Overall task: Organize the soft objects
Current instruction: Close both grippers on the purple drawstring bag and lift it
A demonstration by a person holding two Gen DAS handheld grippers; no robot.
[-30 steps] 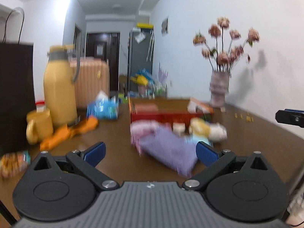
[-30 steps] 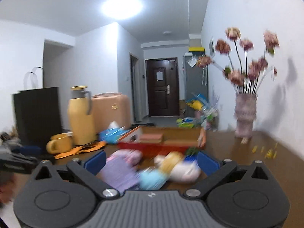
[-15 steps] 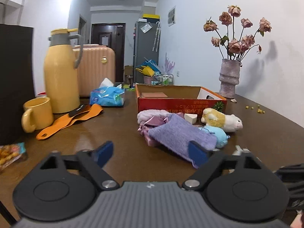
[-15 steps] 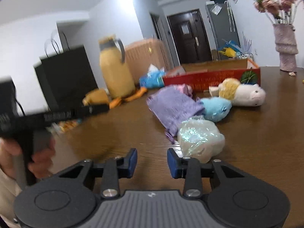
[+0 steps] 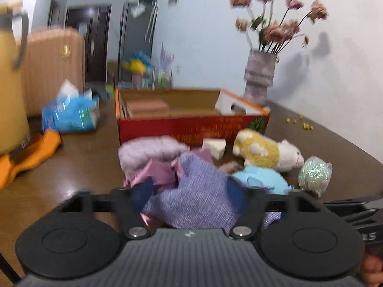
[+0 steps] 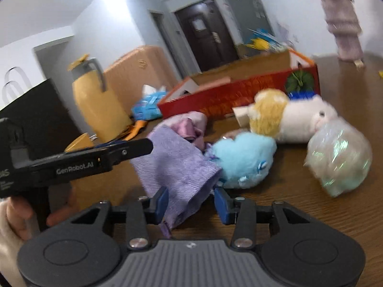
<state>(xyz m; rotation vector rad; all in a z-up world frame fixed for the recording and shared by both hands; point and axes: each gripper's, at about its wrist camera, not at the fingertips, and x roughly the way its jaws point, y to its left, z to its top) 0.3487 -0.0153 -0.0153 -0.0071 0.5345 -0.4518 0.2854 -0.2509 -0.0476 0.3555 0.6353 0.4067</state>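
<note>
Vs a second ago: both grippers sit lower and closer to the pile, each now straddling the purple knit cloth (image 5: pixel 196 191).

Left gripper (image 5: pixel 189 192): jaws have just been closing, now narrow, cloth bunched between the blue pads. Frame is blurred, so can't tell whether the pads actually press it.

Right gripper (image 6: pixel 191 202): wide a second ago, pinched almost together half a second ago, and the jaws have just been opening a little. Now narrow, with the cloth's near corner between the pads (image 6: pixel 160 199). The left pad looks to be against the fabric, the right one apart from it, so no firm grip shows.

The hand (image 6: pixel 14 217) holding the left gripper appears at the left edge of the right wrist view.

Pile is otherwise unchanged: cloth lies over the pink fluffy items (image 5: pixel 148 151), light blue plush (image 6: pixel 241 157) touching its right side, yellow-and-white plush (image 5: pixel 265 151) behind that, glittery bag (image 6: pixel 340 155) furthest right.

Surface, left to right on the brown wooden table (image 5: pixel 81 157): yellow thermos (image 5: pixel 10 83), orange silicone piece (image 5: pixel 26 155), blue tissue pack (image 5: pixel 69 112), red cardboard box (image 5: pixel 191 114) just behind the pile, white wedge (image 5: pixel 214 147) in front of the box, vase of dried roses (image 5: pixel 259 76) near the wall, yellow bits (image 5: pixel 298 122) scattered beside it.

Room: black paper bag (image 6: pixel 40 117) left, peach suitcase (image 5: pixel 51 69) behind the thermos, dark door (image 6: pixel 205 31) down the hallway, white wall right.
</note>
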